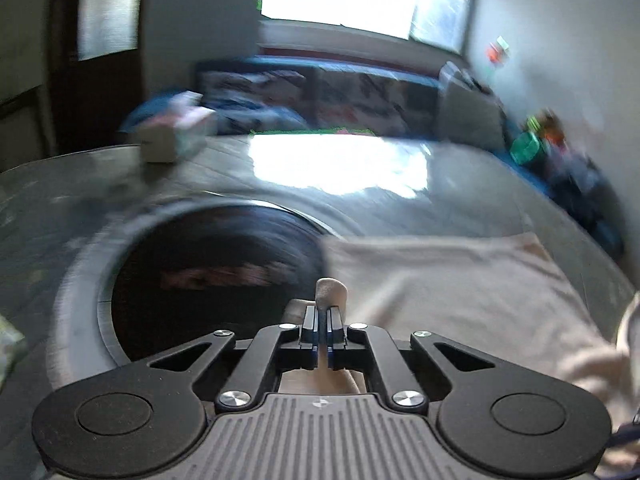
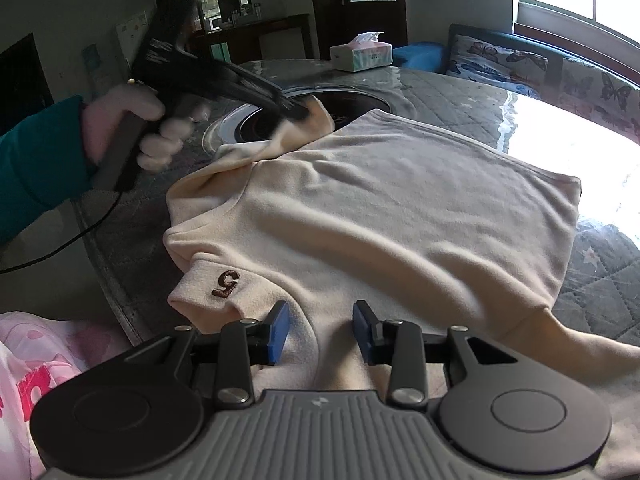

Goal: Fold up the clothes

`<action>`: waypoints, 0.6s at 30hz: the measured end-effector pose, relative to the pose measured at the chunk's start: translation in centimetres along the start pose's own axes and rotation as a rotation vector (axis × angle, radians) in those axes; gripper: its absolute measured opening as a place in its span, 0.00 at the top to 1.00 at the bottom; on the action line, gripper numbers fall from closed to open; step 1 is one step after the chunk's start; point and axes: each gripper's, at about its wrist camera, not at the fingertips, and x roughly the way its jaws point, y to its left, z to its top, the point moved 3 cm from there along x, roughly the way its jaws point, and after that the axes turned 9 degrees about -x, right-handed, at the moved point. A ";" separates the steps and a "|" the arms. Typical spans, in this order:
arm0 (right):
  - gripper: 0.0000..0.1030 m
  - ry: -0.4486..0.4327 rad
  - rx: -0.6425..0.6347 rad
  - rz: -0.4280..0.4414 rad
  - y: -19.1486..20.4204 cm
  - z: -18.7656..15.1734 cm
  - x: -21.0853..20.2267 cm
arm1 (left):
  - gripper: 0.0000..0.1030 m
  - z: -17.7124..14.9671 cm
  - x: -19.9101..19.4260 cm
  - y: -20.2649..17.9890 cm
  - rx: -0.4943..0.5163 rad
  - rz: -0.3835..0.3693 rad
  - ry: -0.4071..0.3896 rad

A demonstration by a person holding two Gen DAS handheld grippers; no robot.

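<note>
right wrist: sweater (image 2: 392, 216) under parted fingers (image 2: 280, 332)

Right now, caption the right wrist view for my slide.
Open right gripper hovers over cream sweater; left gripper pinches its far sleeve.

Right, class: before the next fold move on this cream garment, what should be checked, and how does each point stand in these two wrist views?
1. Left gripper has a firm hold: ok. It is shut on a pinch of the cream garment.
2. Right gripper is ready to grasp: ok. It is open above the near edge, holding nothing.
3. Garment body lies flat on the table: ok, with a few soft wrinkles.
4. Lifted sleeve is free of the dark round recess: cannot tell. The left view is blurred.
5. Tissue box is clear of the fold area: ok. It is at the far edge.
</note>
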 end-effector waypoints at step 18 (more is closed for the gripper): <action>0.63 -0.020 -0.068 0.030 1.1 1.8 -0.4 | 0.97 -3.7 -8.7 12.6 -0.262 0.243 -0.106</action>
